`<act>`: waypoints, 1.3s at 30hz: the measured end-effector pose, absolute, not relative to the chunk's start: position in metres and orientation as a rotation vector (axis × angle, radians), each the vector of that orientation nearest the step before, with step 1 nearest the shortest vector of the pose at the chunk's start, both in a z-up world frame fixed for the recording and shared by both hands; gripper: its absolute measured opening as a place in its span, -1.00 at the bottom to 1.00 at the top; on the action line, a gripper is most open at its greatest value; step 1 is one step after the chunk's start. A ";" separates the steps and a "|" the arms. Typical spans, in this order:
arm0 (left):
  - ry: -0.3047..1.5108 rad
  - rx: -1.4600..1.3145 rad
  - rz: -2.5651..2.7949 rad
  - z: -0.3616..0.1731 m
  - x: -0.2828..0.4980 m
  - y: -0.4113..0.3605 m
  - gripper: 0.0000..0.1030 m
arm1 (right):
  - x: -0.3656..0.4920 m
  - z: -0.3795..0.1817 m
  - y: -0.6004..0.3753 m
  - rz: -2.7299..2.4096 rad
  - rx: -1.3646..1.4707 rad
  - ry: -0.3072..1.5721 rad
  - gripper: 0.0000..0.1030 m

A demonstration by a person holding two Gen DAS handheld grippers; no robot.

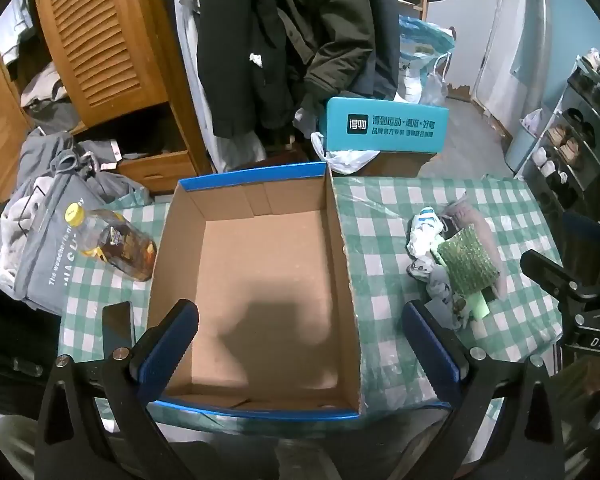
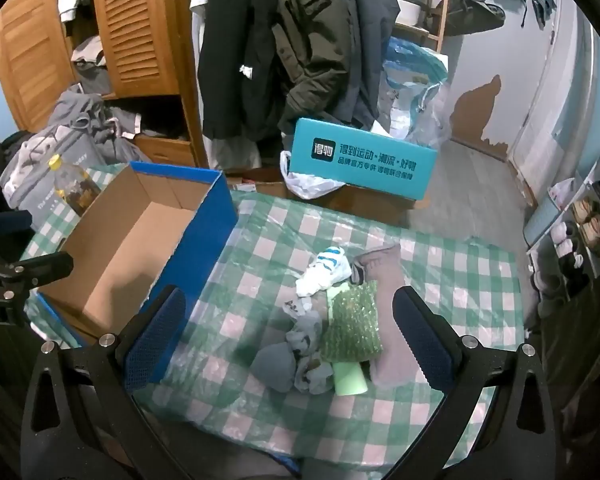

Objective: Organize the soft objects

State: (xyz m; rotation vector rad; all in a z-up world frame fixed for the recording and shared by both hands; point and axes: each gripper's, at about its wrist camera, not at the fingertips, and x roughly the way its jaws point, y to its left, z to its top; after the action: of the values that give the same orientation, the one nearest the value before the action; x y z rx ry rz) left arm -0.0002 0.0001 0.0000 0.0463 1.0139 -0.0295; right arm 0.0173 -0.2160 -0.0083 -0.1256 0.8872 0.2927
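Observation:
An empty cardboard box [image 1: 260,292] with blue outer walls [image 2: 204,236] sits on the green checked tablecloth [image 2: 440,280]. To its right lies a heap of soft things: a green scouring cloth [image 2: 352,324] [image 1: 466,266], a white and blue sock [image 2: 326,270] [image 1: 424,226], grey socks [image 2: 296,348] and a mauve cloth [image 2: 384,276]. My left gripper [image 1: 300,344] hovers open over the near end of the box, nothing between its fingers. My right gripper [image 2: 288,332] stands open above the heap, holding nothing. The right gripper's black frame [image 1: 572,292] shows at the right edge of the left wrist view.
A bottle of brown liquid [image 1: 112,244] and a dark phone [image 1: 118,330] lie left of the box. A grey bag [image 1: 40,240] hangs off the table's left edge. Behind the table stand a teal box [image 1: 386,130], hanging coats [image 2: 300,40] and a wooden wardrobe [image 1: 100,40]; a shoe rack [image 1: 576,132] is right.

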 end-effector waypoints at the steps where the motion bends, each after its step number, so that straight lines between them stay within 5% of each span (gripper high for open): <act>1: 1.015 0.045 -0.029 0.000 0.000 0.000 0.99 | 0.018 -0.008 -0.216 0.293 -0.125 0.891 0.98; 39: 0.959 0.046 -0.033 0.010 -0.001 0.002 0.99 | 0.016 -0.007 -0.215 0.298 -0.114 0.880 0.97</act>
State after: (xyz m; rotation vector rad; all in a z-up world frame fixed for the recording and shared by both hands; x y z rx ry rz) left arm -0.0009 0.0020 0.0104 0.0465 0.9593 -0.0328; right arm 0.0158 -0.2154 -0.0069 -0.1137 0.8796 0.2982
